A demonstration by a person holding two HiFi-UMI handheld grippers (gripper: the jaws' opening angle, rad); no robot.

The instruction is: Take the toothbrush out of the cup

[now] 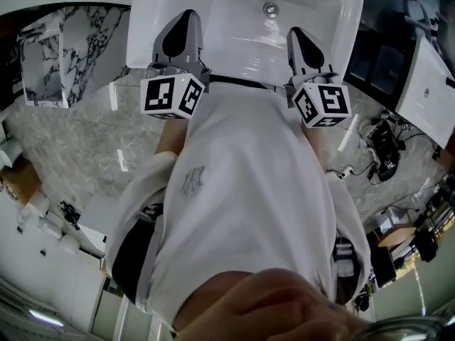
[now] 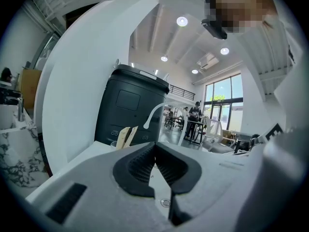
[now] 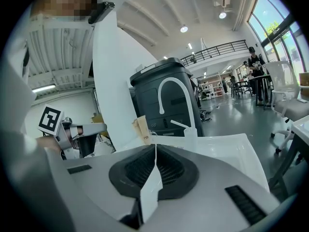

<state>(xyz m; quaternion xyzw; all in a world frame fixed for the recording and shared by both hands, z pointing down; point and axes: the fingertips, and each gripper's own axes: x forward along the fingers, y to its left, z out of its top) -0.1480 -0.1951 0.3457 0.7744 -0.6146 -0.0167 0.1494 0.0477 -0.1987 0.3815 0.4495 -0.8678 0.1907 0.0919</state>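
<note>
While the left hand-held gripper [image 2: 155,148] and right hand-held gripper [image 3: 155,150] are clenched empty, the slim white plastic toothbrush [image 3: 179,124] leans from a pale translucent cup [image 3: 191,137] on the white ceramic basin [image 3: 231,151] beyond: probably light, stiff, slick; pinch its protruding handle.

The grey left gripper [image 2: 155,147] has its jaws pressed together; beyond stand a white curved tap [image 2: 145,125] and a dark grey bin [image 2: 126,105].

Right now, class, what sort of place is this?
Probably a large open workshop or showroom hall, not a home bathroom: a freestanding white sink, tall windows and a mezzanine railing.
</note>
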